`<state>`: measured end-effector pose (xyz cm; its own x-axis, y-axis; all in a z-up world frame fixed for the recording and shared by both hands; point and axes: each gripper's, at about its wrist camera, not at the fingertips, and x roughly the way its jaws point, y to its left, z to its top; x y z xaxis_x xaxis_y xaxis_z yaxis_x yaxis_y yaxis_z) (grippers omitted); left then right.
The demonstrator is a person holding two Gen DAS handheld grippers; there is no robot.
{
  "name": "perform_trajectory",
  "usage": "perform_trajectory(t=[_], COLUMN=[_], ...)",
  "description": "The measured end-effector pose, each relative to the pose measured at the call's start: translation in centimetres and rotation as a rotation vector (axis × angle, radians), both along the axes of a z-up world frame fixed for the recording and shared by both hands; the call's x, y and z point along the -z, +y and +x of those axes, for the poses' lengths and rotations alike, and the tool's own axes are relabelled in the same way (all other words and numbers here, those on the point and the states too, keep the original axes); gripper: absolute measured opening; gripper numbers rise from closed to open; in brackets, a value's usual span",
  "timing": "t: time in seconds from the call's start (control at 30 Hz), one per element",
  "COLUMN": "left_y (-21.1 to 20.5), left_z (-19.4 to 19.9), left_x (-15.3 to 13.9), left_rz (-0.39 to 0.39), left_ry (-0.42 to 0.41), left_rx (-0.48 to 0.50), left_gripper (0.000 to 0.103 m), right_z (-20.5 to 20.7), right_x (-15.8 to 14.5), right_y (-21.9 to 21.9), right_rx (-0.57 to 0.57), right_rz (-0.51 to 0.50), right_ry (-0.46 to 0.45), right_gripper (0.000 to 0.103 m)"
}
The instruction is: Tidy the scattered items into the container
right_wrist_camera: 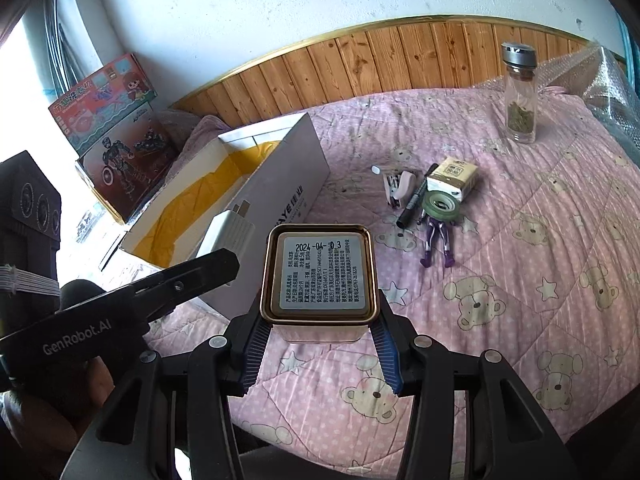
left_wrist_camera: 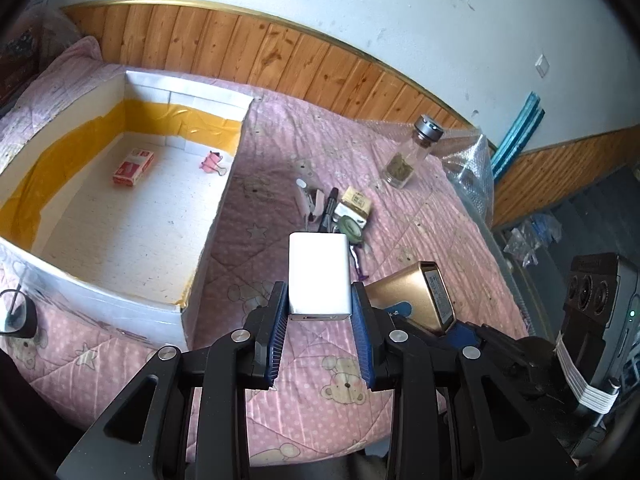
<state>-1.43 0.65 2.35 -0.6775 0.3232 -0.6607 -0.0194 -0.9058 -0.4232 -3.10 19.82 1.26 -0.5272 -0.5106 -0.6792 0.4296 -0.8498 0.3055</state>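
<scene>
charger point(left_wrist_camera: 320, 276) first: a white wall charger block, smooth and glossy, sits clamped between the blue ribbed pads of the left gripper point(left_wrist_camera: 320, 304), held by its two flat sides with the port end facing the camera and, in the right wrist view, its prongs pointing toward the open white box point(left_wrist_camera: 208, 208). it looks light and rigid, but the shell is slick, so the ribbed pads on the broad flats are the sensible hold; a pinch nearer the rounded corners would likely let it squirt out. the right gripper point(right_wrist_camera: 320, 316) is closed on a gold tea tin point(right_wrist_camera: 318, 276), jaws set fairly wide across its side walls, the labelled end with its printed date facing the camera. the tin looks stiff and probably light to moderate in weight, with thin walls that could dent under hard squeezing and a lacquered finish that may slide. both items hang above the pink bear-print quilt point(right_wrist_camera: 520, 280), just beside the box's near wall, not yet over its opening. inside the box lie a small red carton point(left_wrist_camera: 134, 166) and a pink binder clip point(left_wrist_camera: 212, 162). left on the quilt: a stapler point(right_wrist_camera: 396, 188), a black marker point(right_wrist_camera: 416, 196), a small tan carton point(right_wrist_camera: 454, 178), a green tape roll point(right_wrist_camera: 440, 206), a purple toy figure point(right_wrist_camera: 438, 240), and an upright glass jar point(right_wrist_camera: 520, 108), which is the fragile one and best gripped around its body.
</scene>
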Motion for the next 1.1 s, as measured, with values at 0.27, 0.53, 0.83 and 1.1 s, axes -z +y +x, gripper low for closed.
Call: perform_trajectory(t=[0.27, 0.53, 0.83, 1.1], left_y=[-2.6, -5.2, -7.9, -10.0], left_z=[0.2, 0.3, -0.1, -0.3], left_x=[-0.1, -0.5, -0.5, -0.2], left_rz=[0.038, 0.063, 0.088, 0.099], left_ry=[0.006, 0.016, 0.009, 0.000], left_rx=[-0.028, -0.077, -0.125, -0.167], left_gripper=[0.031, 0.031, 0.031, 0.031], right_z=[0.3, 0.1, -0.2, -0.7], right_x=[-1.9, -3.1, -4.2, -5.4], right_y=[-2.3, -4.5, -7.3, -9.9], right_rx=[-0.049, -0.084, -0.132, -0.181], right_rz=[0.014, 0.022, 0.025, 0.028], right_ry=[0.041, 0.063, 0.086, 0.114], right_gripper=[0.049, 0.049, 0.049, 0.049])
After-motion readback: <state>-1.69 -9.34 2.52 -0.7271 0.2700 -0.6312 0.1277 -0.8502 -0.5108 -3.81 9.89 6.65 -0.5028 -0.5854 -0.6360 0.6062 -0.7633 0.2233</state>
